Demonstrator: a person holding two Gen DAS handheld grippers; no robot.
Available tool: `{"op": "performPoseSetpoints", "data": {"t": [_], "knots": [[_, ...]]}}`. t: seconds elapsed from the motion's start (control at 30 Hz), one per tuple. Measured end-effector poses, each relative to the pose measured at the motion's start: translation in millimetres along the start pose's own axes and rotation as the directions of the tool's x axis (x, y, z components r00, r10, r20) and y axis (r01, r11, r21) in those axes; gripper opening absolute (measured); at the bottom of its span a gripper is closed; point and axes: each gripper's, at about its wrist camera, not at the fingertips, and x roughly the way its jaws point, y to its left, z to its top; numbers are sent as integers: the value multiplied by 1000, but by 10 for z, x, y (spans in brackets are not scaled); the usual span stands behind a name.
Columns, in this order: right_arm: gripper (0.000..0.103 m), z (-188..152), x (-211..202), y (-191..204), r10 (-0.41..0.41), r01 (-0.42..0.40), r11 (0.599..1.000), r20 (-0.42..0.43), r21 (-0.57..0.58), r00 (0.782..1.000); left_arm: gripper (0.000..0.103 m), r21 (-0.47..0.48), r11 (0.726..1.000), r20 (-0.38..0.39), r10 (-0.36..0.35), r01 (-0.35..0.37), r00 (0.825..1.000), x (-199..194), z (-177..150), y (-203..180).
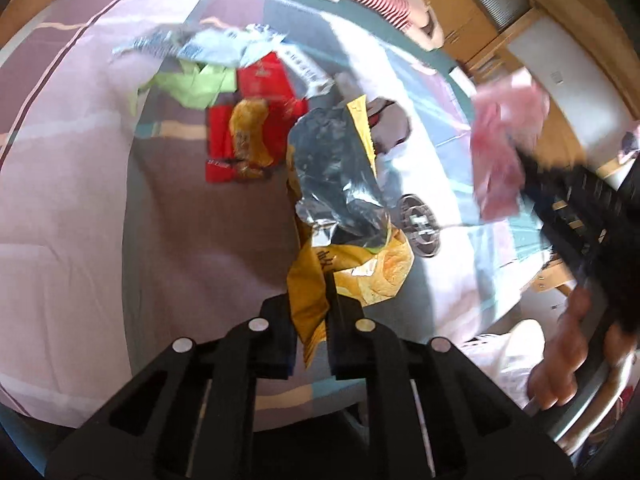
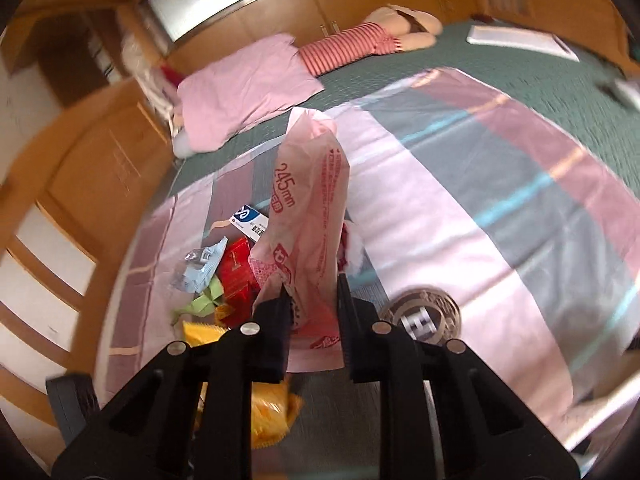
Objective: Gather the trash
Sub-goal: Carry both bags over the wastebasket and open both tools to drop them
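- Left wrist view: left gripper (image 1: 310,320) clamped on a yellow chip bag (image 1: 340,200), silver lining exposed, held above the striped sheet (image 1: 80,200).
- Loose on the sheet beyond: red wrappers (image 1: 264,80), a green wrapper (image 1: 192,84), a pale blue wrapper (image 1: 208,46), a round tin lid (image 1: 420,224).
- At right, blurred: a pink plastic bag (image 1: 504,148).
- Right wrist view: right gripper (image 2: 312,312) clamped on the pink plastic bag (image 2: 308,216), which stands upright over the bed (image 2: 520,80).
- Trash pile at left; pink pillow (image 2: 244,88) behind.
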Motion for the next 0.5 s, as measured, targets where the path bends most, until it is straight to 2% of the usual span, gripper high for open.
{"op": "performPoseSetpoints", "data": {"t": [0.17, 0.3, 0.4, 0.5], "knots": [[22, -198, -191, -224, -12, 13, 999, -21, 51, 1000, 12, 53, 996, 58, -75, 72, 995, -302, 30, -79], [22, -309, -219, -261, -59, 60, 998, -32, 13, 998, 12, 106, 988, 104, -128, 117, 986, -426, 39, -210], [22, -337, -291, -260, -39, 39, 999, -31, 19, 999, 12, 121, 983, 124, -156, 141, 980, -472, 37, -248], [21, -316, -479, -235, -47, 47, 999, -9, -22, 999, 12, 128, 981, 129, -160, 144, 979, -488, 37, -243]]}}
